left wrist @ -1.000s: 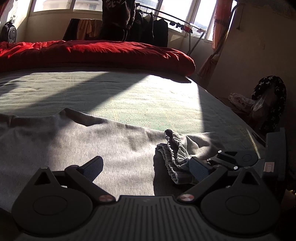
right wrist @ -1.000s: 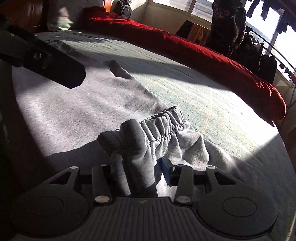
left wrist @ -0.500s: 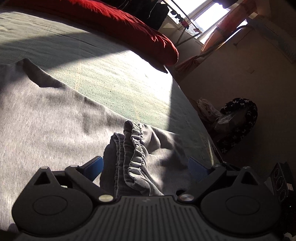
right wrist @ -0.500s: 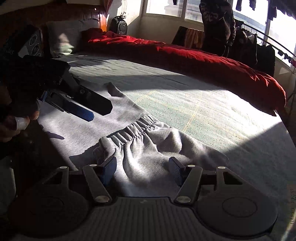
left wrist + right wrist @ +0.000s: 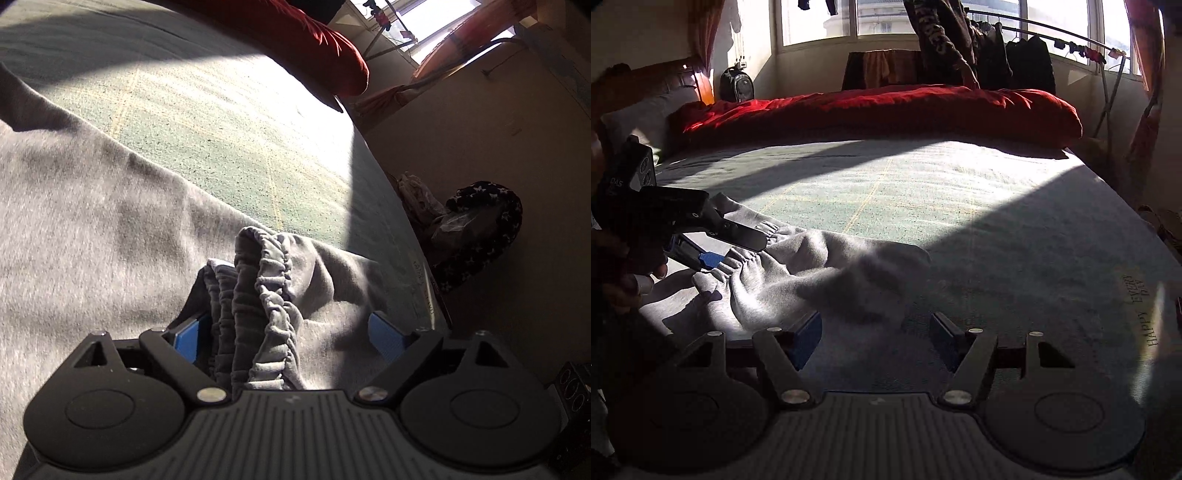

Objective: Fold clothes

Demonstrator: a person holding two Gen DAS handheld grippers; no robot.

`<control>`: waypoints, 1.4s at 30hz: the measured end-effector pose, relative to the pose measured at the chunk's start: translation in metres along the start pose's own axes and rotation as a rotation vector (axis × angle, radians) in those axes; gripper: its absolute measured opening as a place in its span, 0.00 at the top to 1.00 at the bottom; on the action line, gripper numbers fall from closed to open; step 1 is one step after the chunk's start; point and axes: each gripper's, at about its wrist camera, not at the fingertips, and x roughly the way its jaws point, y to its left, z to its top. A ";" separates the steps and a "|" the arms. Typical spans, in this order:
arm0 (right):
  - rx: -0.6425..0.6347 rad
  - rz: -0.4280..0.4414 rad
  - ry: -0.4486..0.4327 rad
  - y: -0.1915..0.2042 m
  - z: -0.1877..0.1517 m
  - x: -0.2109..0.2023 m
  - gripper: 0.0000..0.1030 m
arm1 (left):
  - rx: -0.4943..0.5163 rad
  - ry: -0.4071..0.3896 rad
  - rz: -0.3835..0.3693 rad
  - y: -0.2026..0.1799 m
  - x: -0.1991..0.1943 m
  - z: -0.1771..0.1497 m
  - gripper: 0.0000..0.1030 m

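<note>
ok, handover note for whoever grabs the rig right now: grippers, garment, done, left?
Left gripper: jaws closing around the bunched elastic waistband, pads not yet pressing on it.
Right gripper: jaws opening, nothing between them; it sits at the garment's near edge.
Grey sweatpants: spread on the green bed sheet, waistband end rumpled, red duvet beyond.
Done: garment laid out, no neat fold visible.
Left: grip the waistband, fold, smooth.
</note>
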 end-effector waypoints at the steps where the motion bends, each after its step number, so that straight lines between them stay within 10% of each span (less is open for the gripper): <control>1: 0.016 0.001 -0.001 -0.004 -0.001 0.000 0.33 | 0.018 0.002 0.000 -0.003 0.000 -0.001 0.19; 3: 0.031 -0.001 -0.005 -0.009 -0.002 0.000 0.33 | 0.041 0.006 0.039 -0.004 0.001 -0.003 0.27; 5: 0.042 0.001 -0.004 -0.012 -0.002 0.001 0.33 | 0.046 -0.011 0.109 -0.004 0.001 -0.005 0.68; 11: 0.050 0.019 -0.015 -0.012 0.000 0.002 0.33 | 0.084 -0.064 0.096 -0.021 -0.023 -0.005 0.81; 22: 0.007 0.037 0.006 -0.006 -0.001 0.009 0.33 | 0.059 -0.042 0.197 -0.001 -0.028 -0.009 0.73; 30: -0.079 0.028 -0.014 -0.008 -0.001 0.004 0.35 | 0.241 -0.130 0.358 -0.032 -0.065 -0.009 0.53; 33: -0.093 0.064 -0.036 -0.008 0.011 0.012 0.61 | 0.314 -0.151 0.296 -0.052 -0.068 -0.008 0.46; 42: -0.115 0.095 -0.057 -0.008 0.040 0.070 0.65 | 0.399 0.002 0.244 -0.055 -0.003 -0.033 0.38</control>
